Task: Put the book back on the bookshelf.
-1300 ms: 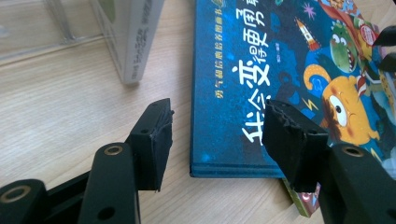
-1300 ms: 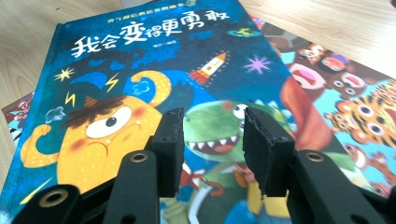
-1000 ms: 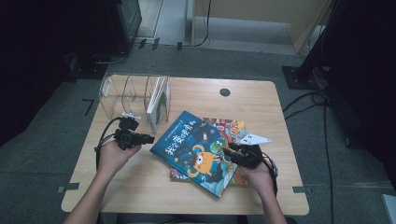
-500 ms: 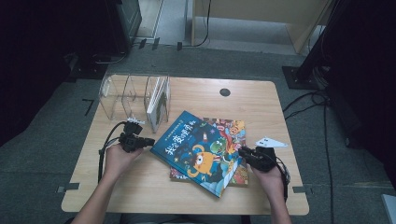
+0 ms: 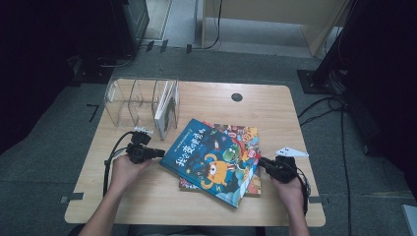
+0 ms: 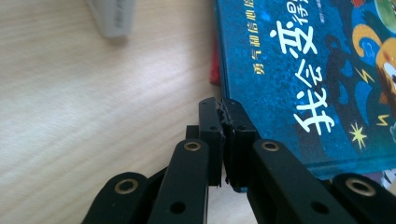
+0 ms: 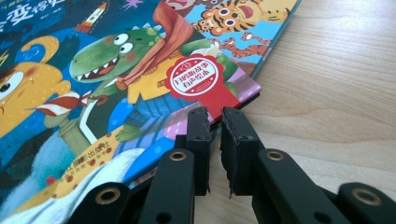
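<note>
L gripper [image 6: 223,135] jaws together at blue book's [image 5: 211,160] left edge; R gripper [image 7: 215,140] narrowed, closing beside right edge, table [image 5: 147,196] bare nearby.

Looks like a lab or recording studio setup. The wooden surface [image 5: 275,108] is ringed by dark curtains [image 5: 44,59], grey carpet [image 5: 59,147], and loose cables [image 5: 319,105].

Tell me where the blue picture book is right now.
In the high view, the blue picture book lies mid-table, tilted atop another book, between the left gripper and right gripper.

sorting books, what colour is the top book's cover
Dark blue top book, clearest in the left gripper view.
</note>
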Demonstrator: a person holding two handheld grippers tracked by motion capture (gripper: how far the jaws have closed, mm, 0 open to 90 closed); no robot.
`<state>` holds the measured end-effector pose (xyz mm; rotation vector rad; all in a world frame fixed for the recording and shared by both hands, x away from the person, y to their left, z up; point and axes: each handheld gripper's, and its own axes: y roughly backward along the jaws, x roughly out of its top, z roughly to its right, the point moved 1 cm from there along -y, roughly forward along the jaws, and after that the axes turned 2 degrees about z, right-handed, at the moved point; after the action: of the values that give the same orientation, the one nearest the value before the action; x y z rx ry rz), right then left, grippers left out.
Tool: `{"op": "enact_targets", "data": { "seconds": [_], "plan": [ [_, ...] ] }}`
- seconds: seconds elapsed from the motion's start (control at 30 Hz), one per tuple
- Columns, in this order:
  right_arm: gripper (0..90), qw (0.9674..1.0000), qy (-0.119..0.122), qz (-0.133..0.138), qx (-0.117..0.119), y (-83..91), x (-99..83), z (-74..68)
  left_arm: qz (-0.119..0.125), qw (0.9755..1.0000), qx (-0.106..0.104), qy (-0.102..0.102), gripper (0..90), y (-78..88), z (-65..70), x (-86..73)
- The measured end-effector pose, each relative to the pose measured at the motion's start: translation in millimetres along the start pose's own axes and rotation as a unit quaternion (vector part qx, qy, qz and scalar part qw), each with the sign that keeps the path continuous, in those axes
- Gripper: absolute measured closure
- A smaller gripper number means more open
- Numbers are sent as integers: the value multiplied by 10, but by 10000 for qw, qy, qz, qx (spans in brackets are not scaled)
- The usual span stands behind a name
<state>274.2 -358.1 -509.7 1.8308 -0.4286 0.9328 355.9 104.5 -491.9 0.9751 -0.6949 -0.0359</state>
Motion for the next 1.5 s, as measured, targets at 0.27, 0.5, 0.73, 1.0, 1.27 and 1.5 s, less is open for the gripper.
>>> {"op": "enact_targets", "data": {
  "seconds": [0.27,0.5,0.73,1.0,1.27,1.5],
  "plan": [
    [832,9999,-104,-12,18,-29,28,107,-56,10000,-68,-45,879,-38,172,-122],
    [841,9999,-95,-31,49,-62,70,147,-56,9998,-166,114,869,-17,231,-218],
    [870,10000,10,-24,2,-149,142,138,-11,9993,-330,195,831,58,303,-323],
    [885,9999,81,-107,-26,-192,206,143,102,9989,-357,293,760,88,325,-389],
    [885,9999,16,-112,-42,-226,251,171,323,9977,-408,440,479,107,295,-394],
    [861,9999,-3,-83,-91,-220,249,165,248,9967,-568,525,421,58,281,-332]
  ]
}}
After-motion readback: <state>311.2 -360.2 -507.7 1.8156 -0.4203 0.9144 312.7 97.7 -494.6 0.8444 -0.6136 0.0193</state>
